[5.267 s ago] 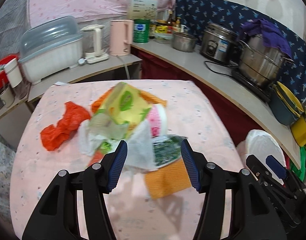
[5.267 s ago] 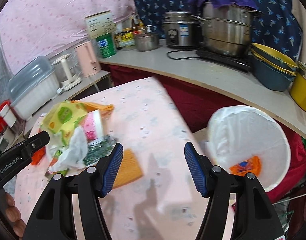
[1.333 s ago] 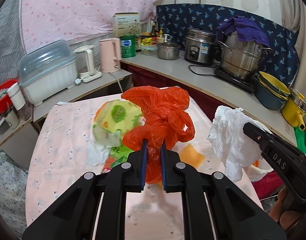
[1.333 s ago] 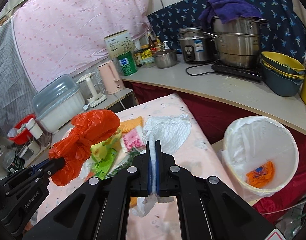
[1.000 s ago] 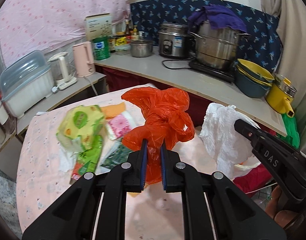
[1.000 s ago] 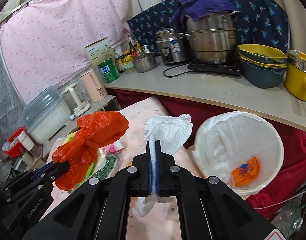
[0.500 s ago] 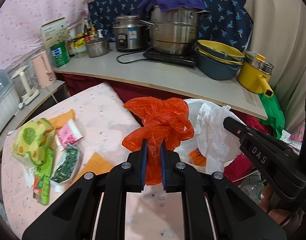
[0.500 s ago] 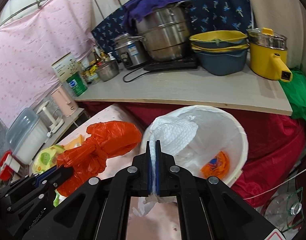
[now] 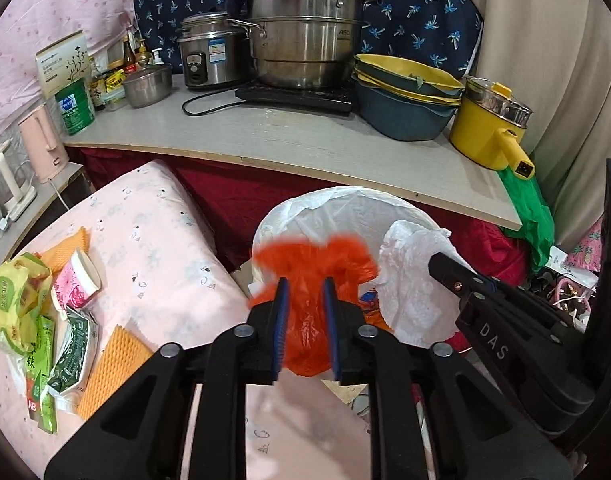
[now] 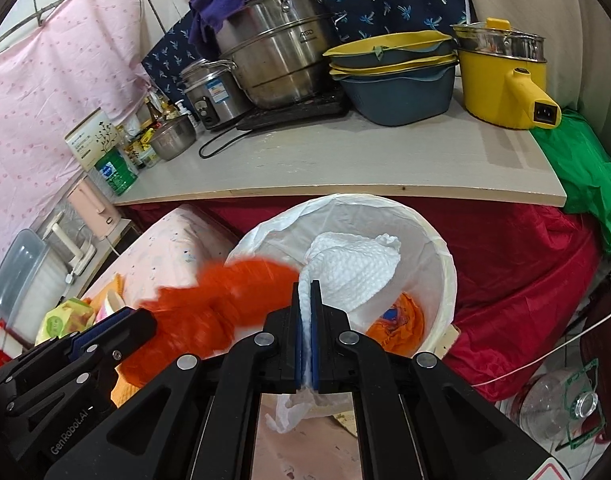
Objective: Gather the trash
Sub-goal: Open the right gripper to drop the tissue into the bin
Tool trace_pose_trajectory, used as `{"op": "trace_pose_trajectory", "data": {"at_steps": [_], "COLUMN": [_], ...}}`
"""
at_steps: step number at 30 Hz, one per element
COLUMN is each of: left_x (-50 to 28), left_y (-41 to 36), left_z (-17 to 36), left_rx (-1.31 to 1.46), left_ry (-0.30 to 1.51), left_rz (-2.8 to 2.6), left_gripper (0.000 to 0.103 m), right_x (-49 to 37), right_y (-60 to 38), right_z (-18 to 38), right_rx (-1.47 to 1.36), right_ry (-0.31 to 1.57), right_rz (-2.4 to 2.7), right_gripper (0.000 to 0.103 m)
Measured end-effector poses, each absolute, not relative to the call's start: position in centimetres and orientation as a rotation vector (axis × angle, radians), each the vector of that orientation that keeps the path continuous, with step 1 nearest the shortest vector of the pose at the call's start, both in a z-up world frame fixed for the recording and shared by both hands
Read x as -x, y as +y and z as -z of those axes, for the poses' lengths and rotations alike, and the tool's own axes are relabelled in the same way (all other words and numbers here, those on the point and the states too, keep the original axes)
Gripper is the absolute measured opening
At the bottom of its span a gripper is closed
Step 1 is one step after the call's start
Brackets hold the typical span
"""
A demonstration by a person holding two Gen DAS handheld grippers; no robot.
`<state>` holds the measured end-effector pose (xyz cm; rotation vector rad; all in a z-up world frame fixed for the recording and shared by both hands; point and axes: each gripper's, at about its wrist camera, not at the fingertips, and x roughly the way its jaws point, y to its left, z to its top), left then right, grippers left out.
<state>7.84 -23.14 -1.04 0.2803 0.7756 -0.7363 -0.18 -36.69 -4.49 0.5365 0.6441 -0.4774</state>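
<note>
The crumpled orange plastic bag (image 9: 311, 264) hangs blurred between the pads of my left gripper (image 9: 305, 320), whose jaws are opening and no longer pinch it. It sits over the near-left rim of the white-lined trash bin (image 9: 337, 200). My right gripper (image 10: 305, 300) is shut on a white paper towel (image 10: 357, 264), held over the bin's (image 10: 437, 248) mouth. In the right wrist view the orange bag (image 10: 225, 300) streaks from the left gripper (image 10: 129, 316) toward the bin. An orange wrapper (image 10: 397, 320) lies inside the bin.
On the pink table (image 9: 153, 216) lie a yellow-green packet (image 9: 9, 296), a pink cup (image 9: 77, 280), green wrappers (image 9: 71, 344) and an orange foam net (image 9: 113, 364). A counter (image 10: 345, 160) with pots overhangs the bin. A plastic bottle (image 10: 561, 404) lies on the floor.
Both grippers swung right from the table to above the bin and sank a little. The left jaws have parted and the orange bag now blurs and slips downward.
</note>
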Motion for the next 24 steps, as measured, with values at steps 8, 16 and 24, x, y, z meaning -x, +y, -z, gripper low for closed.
{"op": "trace_pose_trajectory", "data": {"at_steps": [8,16,24], "left_x": [-8.5,-9.9,-10.7], "left_y": [-22.5,-20.1,-16.7], "left_z": [1.4,1.5,1.4], "left_rx": [-0.285,-0.252,-0.214], "left_ry": [0.759,0.774,0.776], "left_rz": [0.687,0.630,0.570], "left_gripper": [0.055,0.060,0.060], "right_x": [-1.0,-2.0,-2.8], "right_y": [-36.9,-35.8,-33.1], "right_z": [4.7,4.2,3.0], "right_rx": [-0.521,-0.494,-0.450], "right_ry": [0.648,0.647,0.640], "right_rz": [0.480,0.474,0.439], "right_gripper": [0.009,0.017,0.027]}}
